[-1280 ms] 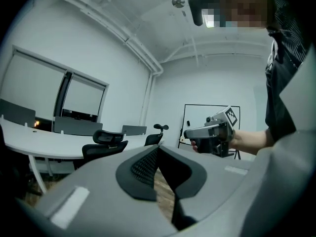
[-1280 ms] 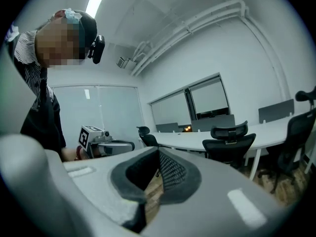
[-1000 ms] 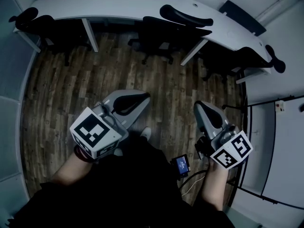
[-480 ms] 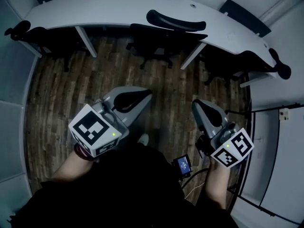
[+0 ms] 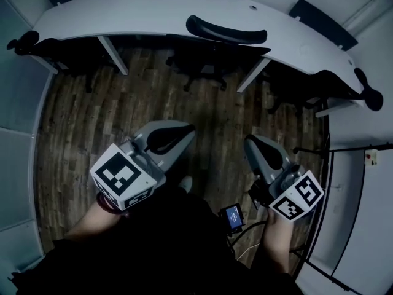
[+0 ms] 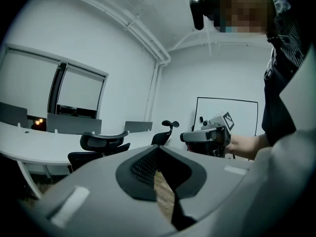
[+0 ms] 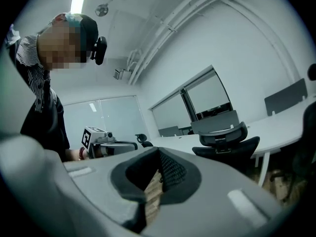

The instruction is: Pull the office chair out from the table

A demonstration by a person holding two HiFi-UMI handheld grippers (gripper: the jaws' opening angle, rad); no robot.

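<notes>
1. Found the office chair point(image 5: 224, 31) pushed in at the middle of the table's point(image 5: 141, 14) near edge. Seat and base lying dark under the top, headrest showing above that edge.
2. Noted two white table legs flanking the chair, one on its left point(image 5: 114, 54) and one on its right point(image 5: 253, 75), both near the chair's base.
3. Recorded a further dark chair at the left end point(image 5: 37, 42) and another at the right end point(image 5: 344, 82) of the same edge, each well apart from the middle chair.
4. Observed a broad stretch of wood floor point(image 5: 123, 103) between the table's near edge and the two grippers.
5. Checked the left gripper point(image 5: 184, 134): jaws closed together, gripping nothing, only a sliver of floor visible through the notch behind the tips. Held close to level, pointing toward the table, well short of the chair.
6. Checked the right gripper point(image 5: 253, 147): jaws likewise closed together and gripping nothing. Pointing toward the table, well short of the chair and apart from the left gripper.
7. Noted a black-framed white panel point(image 5: 362, 183) bounding the floor on the right, near the table's right end, and pale wall panels point(image 5: 15, 140) bounding it on the left.
8. Noted a small device with a lit blue screen point(image 5: 234, 216) on a cable, just beside the right gripper's marker cube and against the person's dark clothing.
</notes>
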